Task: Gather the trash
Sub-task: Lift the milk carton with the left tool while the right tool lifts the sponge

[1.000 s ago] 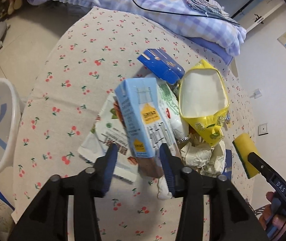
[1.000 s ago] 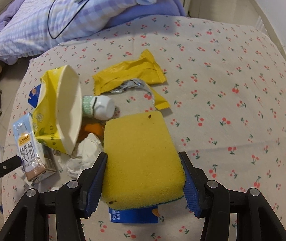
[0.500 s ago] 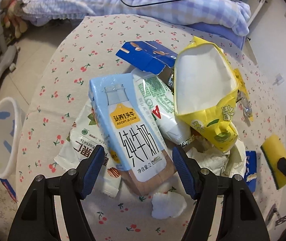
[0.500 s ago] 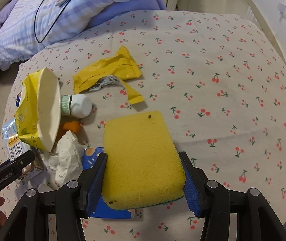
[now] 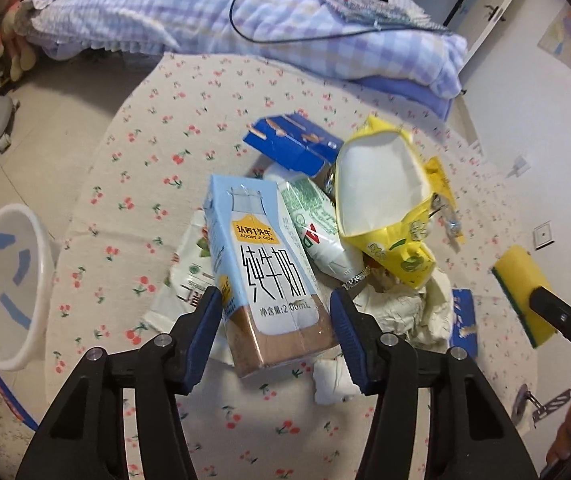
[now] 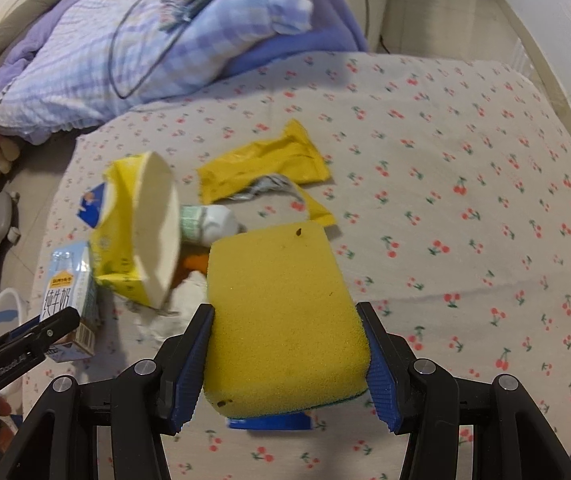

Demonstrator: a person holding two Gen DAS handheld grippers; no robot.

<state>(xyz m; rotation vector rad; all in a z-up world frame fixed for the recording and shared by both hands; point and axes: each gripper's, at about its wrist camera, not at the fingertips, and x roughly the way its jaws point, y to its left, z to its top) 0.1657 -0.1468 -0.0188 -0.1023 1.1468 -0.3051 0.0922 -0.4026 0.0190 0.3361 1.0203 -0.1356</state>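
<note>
On the cherry-print tablecloth (image 6: 465, 160) lies a heap of trash. A light-blue milk carton (image 5: 261, 264) rests on it, wide face up. My left gripper (image 5: 275, 308) straddles the carton's brown bottom end. Its jaws are closing, and a sliver of gap still shows at the right pad. Next to the carton are a white-green pouch (image 5: 317, 232), an open yellow bag (image 5: 381, 200), a blue box (image 5: 293, 144) and crumpled paper (image 5: 401, 304). My right gripper (image 6: 287, 344) is shut on a yellow sponge (image 6: 277, 300) above the table, right of the heap.
A torn yellow wrapper (image 6: 265, 164) lies apart behind the heap. A white basin (image 5: 5, 284) stands on the floor past the table's left edge. A checked quilt (image 5: 245, 20) with a black cable lies on the bed behind. A flat blue pack (image 6: 269, 422) lies under the sponge.
The left gripper let go of the carton it held upright. The carton now lies flat between wider jaws, which have narrowed again since half a second ago. The right gripper still holds the sponge.
</note>
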